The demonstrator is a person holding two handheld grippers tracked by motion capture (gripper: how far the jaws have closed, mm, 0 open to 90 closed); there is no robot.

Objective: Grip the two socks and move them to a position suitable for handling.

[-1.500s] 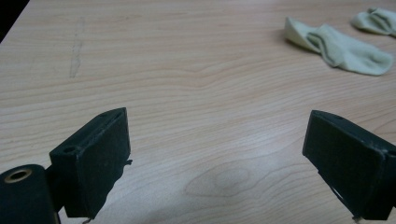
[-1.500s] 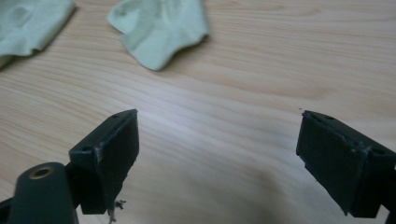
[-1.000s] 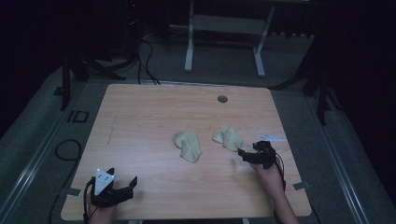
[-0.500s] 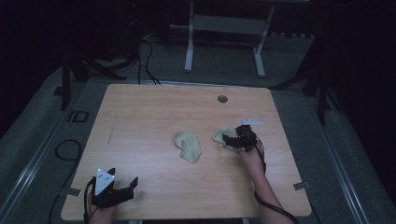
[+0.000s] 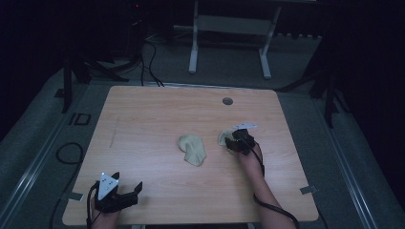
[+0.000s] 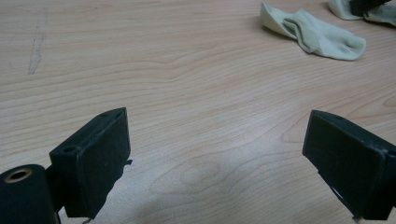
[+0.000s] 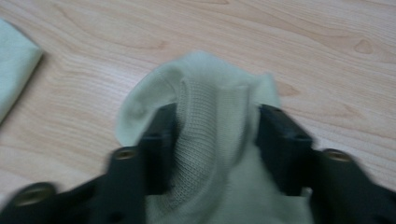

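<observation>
Jaws of the left gripper point(image 5: 125, 198) are seen spread wide over bare wood at the lower left of the high view, with nothing between them. Farther up and right of centre, the right gripper point(image 5: 237, 141) is set down on a pale green sock point(image 5: 224, 138); in the right gripper view its jaws are seen on either side of a bunched ridge of the knit point(image 7: 210, 140), though motion blur makes it hard to tell whether the cloth is already pinched or merely straddled. A second sock point(image 5: 192, 149) is seen lying flat just left of it, near the middle of the table point(image 5: 143, 119), its long axis running from upper left to lower right. Both socks lie well apart from the left gripper, so the right hand is judged the nearer for any lift.
</observation>
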